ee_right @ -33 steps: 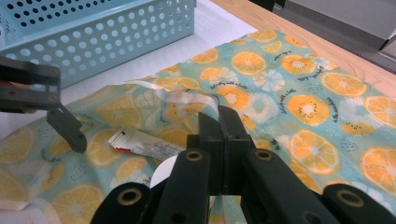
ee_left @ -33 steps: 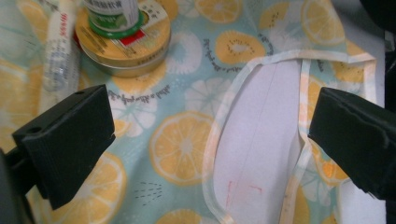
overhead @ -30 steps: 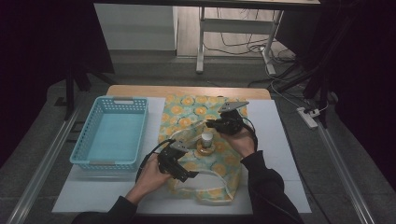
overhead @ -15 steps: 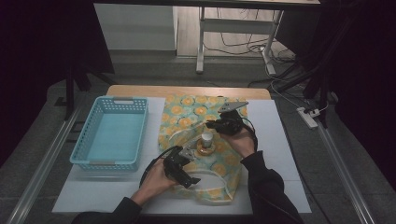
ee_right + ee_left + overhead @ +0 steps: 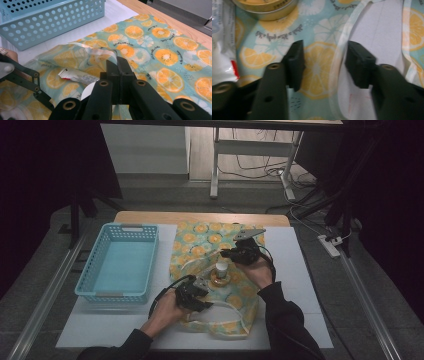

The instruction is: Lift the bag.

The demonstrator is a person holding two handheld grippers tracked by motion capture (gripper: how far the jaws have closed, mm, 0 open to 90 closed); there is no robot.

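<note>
A cloth bag [image 5: 200,245] printed with orange slices lies flat on the table. A small jar with a white cap [image 5: 220,274] stands on it. My left gripper [image 5: 202,301] sits low over the bag's near part. Its jaws [image 5: 324,62] have just been closing, and the bag's white rim tape [image 5: 340,75] lies between them, but the pads stand clear of it. My right gripper [image 5: 119,62] is shut on the bag's rim [image 5: 100,51] and holds it raised beyond the jar. A white tube [image 5: 77,75] lies on the bag under that raised rim.
A light blue perforated basket [image 5: 120,227] stands at the left on the white mat, and its wall [image 5: 50,22] also shows in the right gripper view. A round yellow tin [image 5: 264,10] sits just beyond my left jaws. The wooden table edge runs behind the bag.
My left hand has edged a little nearer and to the right over the bag's front part. The right hand and the jar have kept still.
</note>
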